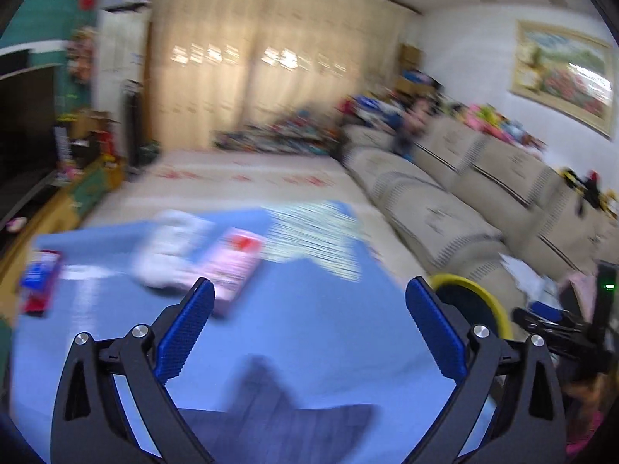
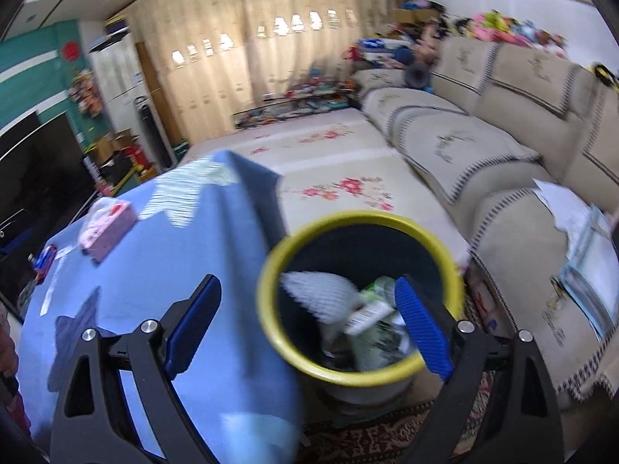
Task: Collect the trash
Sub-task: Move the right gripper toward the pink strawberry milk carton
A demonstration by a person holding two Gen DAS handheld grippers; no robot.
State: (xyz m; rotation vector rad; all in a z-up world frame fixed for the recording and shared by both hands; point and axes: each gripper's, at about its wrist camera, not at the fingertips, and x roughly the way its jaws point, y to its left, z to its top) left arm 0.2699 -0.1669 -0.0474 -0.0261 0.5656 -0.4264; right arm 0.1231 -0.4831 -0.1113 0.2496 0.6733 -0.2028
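The yellow-rimmed bin (image 2: 359, 297) already holds several pieces: a white crumpled sheet (image 2: 321, 294) and green-and-white packaging (image 2: 371, 309) lie inside it, so part of the collecting looks done. The right gripper (image 2: 309, 324) hangs over the bin's near edge with its jaws spread wide and nothing between them. The left gripper (image 1: 309, 324) is also wide and empty, above the blue surface (image 1: 309, 309).

Still out on the surface, toward its far left, are a pink box (image 1: 236, 266), a white packet (image 1: 170, 251) just beside it, and a red-and-blue pack (image 1: 40, 282) at the left edge; whether all of these count as trash I cannot tell. A pale striped cloth or paper (image 1: 313, 232) lies at the far side. The left view is badly blurred.

The bin stands on the floor just right of the surface. Beyond are a flowered mat (image 2: 340, 178), a beige sofa (image 2: 464, 143) along the right wall, closed curtains (image 1: 271, 58) at the far end, and a dark television (image 2: 38, 170) on the left.
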